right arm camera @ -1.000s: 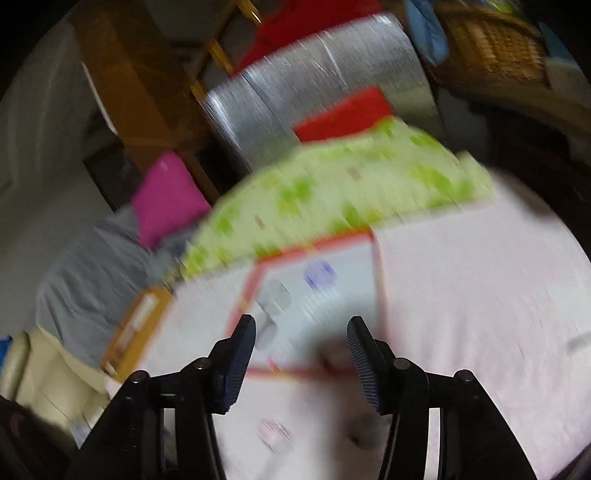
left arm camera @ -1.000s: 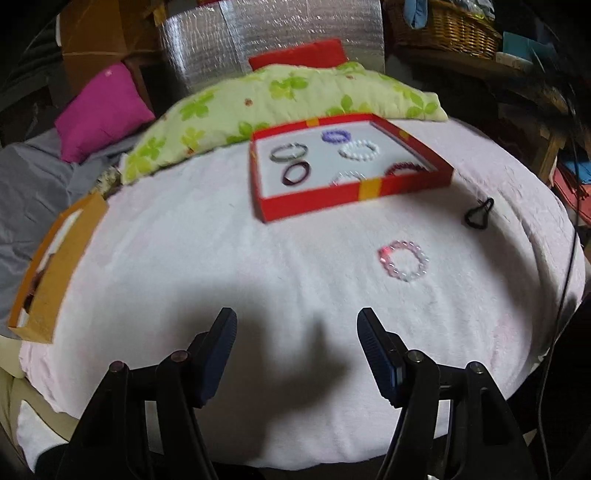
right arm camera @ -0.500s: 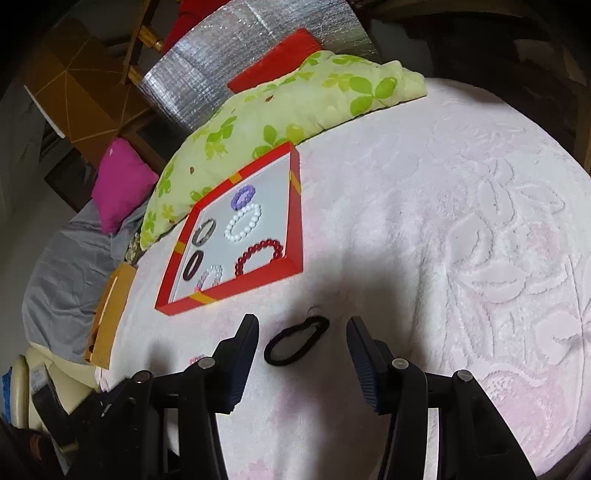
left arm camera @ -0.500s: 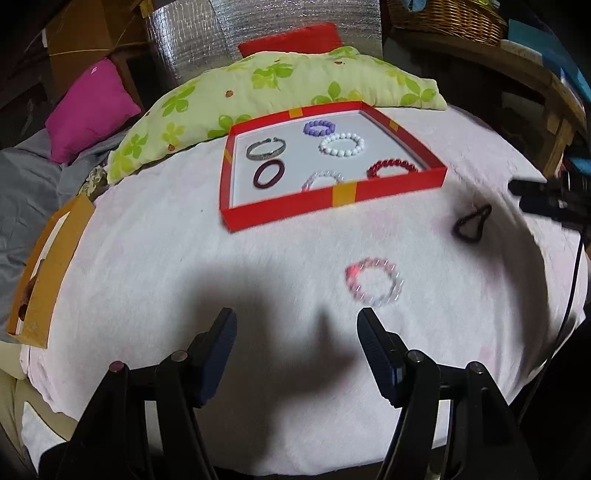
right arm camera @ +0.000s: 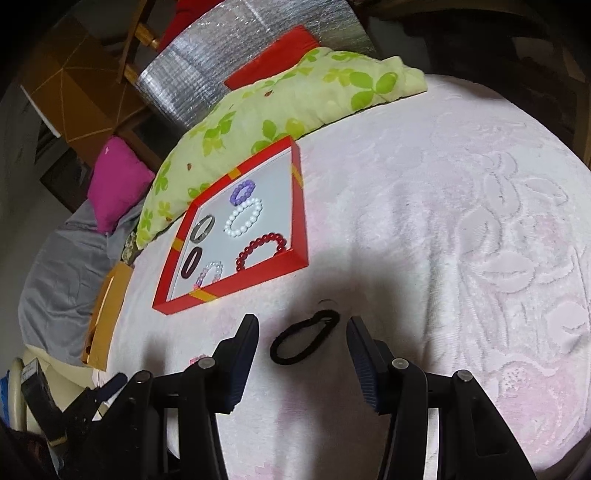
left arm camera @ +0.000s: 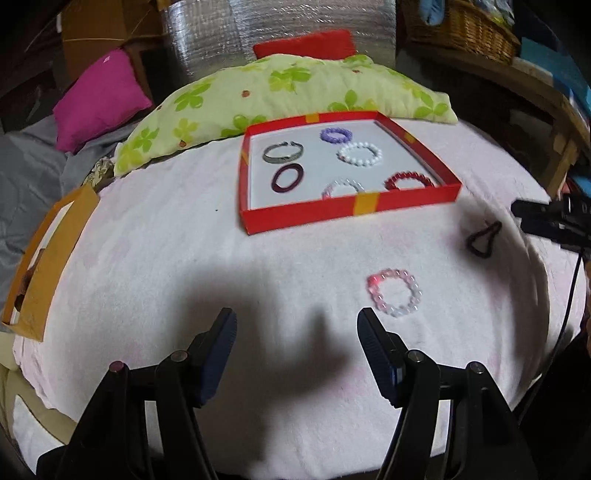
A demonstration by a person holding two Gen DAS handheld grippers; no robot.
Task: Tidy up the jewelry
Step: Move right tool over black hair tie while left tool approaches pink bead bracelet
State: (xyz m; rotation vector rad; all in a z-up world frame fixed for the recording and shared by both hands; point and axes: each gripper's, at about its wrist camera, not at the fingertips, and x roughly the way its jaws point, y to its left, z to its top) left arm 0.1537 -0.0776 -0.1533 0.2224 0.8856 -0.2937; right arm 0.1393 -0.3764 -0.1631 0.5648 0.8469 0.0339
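**Right gripper lines up on the last loose band**

The right gripper (right arm camera: 303,332), jaws wide and empty, has swung across from the red cardboard tray (right arm camera: 258,278) and now frames the black elastic hair band (right arm camera: 304,336) lying on the pink plush blanket (right arm camera: 461,229), just near of the tray's right corner. Judging by this, a pickup comes next. The left gripper (left arm camera: 297,334) stays back, jaws wide, with the pink beaded bracelet (left arm camera: 394,292) slightly right of it. Six pieces already sit in the tray. Beyond lie a green leaf-print cushion (left arm camera: 295,88), a magenta pillow (left arm camera: 98,98) and silver foil sheeting (left arm camera: 280,29).
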